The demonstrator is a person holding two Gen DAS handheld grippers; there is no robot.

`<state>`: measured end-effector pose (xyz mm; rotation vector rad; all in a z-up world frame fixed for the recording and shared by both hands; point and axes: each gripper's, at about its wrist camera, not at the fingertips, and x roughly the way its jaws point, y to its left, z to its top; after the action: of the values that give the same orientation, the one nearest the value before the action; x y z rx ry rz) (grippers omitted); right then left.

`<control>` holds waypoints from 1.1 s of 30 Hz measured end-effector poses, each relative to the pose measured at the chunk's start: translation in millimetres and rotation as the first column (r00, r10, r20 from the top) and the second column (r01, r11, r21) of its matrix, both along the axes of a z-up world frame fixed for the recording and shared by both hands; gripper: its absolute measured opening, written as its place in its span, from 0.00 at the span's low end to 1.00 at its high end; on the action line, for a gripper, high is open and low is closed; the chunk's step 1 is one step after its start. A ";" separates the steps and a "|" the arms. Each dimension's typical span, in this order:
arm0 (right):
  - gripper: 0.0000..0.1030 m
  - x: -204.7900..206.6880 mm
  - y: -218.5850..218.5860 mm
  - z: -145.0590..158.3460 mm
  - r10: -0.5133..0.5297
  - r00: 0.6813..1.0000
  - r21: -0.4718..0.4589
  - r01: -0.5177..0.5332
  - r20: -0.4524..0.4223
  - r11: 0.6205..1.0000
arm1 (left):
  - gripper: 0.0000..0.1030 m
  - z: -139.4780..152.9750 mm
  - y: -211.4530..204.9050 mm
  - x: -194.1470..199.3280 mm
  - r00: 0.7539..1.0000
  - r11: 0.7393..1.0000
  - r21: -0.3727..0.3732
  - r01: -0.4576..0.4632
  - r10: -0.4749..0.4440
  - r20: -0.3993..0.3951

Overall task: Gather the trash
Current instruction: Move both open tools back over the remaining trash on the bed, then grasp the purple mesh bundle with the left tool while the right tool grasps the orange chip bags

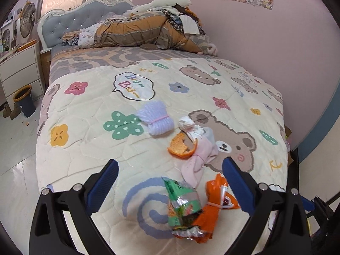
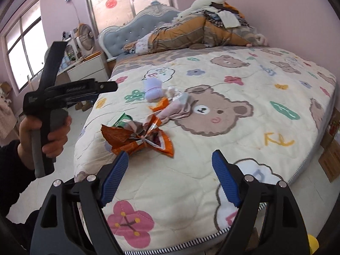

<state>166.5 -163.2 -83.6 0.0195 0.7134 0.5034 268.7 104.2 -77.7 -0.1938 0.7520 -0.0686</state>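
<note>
Both claws stand released with nothing between the pads: the left claw (image 1: pixel 170 182) hangs over the near end of the bed (image 1: pixel 89 148), the right claw (image 2: pixel 170 170) just short of the litter. The trash lies in a loose cluster on the quilt: orange wrapper (image 2: pixel 138 139), green wrapper (image 1: pixel 183 206), orange peel (image 1: pixel 181 146), white foam net (image 1: pixel 156 118), and crumpled tissue (image 1: pixel 187 123). A pink cloth (image 1: pixel 198 163) (possibly not trash at all) touches the peel and wrappers. Risks: pads pinching quilt along with a wrapper; cloth dragged off; crinkled foil slipping free.
</note>
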 end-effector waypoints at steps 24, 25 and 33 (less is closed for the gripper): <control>0.85 26.5 139.0 -40.4 0.244 0.965 -0.214 -0.219 0.094 0.952 | 0.92 -63.3 41.7 144.5 0.985 0.997 0.033 -0.076 0.080 -0.151; 0.85 29.5 139.2 -42.4 0.244 0.966 -0.218 -0.220 0.088 0.951 | 0.92 -66.3 41.8 147.8 0.984 0.996 0.033 -0.079 0.083 -0.156; 0.81 53.1 146.0 -63.0 0.230 0.973 -0.251 -0.215 0.033 0.944 | 0.92 -83.7 35.1 179.5 0.980 0.998 -0.020 -0.059 0.054 -0.191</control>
<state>219.6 -17.2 -146.6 -0.3121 0.7167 0.6260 448.2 139.3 -161.4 -0.2488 0.9360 -0.0057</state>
